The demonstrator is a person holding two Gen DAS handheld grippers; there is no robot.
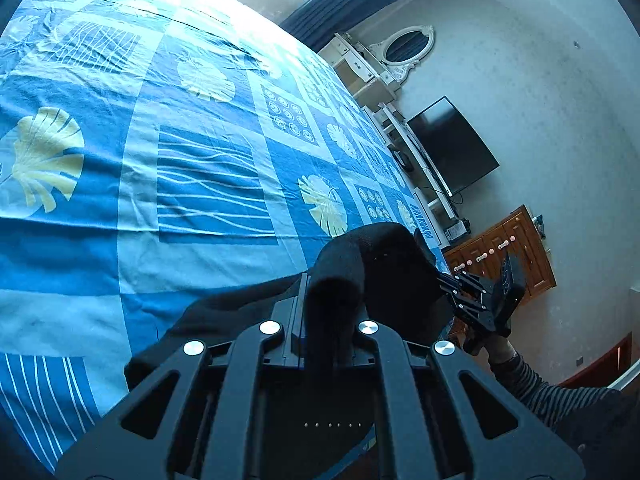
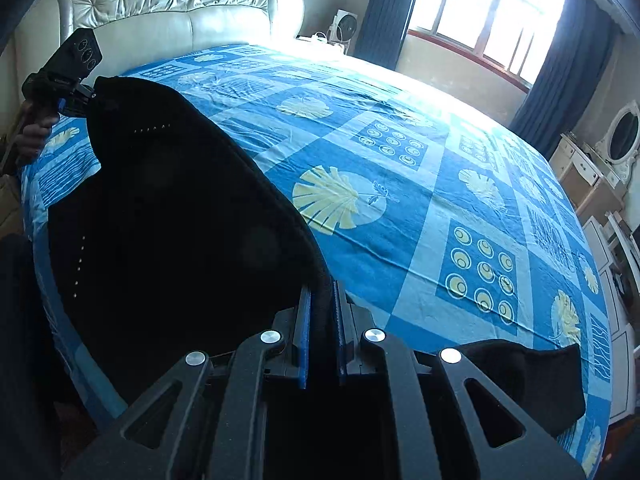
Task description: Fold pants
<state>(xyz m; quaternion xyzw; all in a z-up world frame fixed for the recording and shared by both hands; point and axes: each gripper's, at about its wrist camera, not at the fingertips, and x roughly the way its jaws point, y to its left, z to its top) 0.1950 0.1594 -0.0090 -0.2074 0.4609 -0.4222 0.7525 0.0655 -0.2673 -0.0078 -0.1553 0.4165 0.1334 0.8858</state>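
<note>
Both hand-held grippers, left (image 1: 326, 280) and right (image 2: 320, 292), pinched black pants (image 2: 168, 220); only the right view showed the bed's (image 2: 400, 240) headboard (image 2: 168, 4).

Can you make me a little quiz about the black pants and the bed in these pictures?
1. True or false: the pants lie flat and untouched on the bed.
2. Which is shut on the pants? A) only the left gripper B) only the right gripper C) both
3. Fill in: the sheet is blue with pale ____ shapes printed on it.

Key
1. False: both grippers hold them up, stretched between the two hands.
2. C: each pair of fingers pinches black cloth.
3. Leaf (squares of circles and wavy lines show too).
</note>
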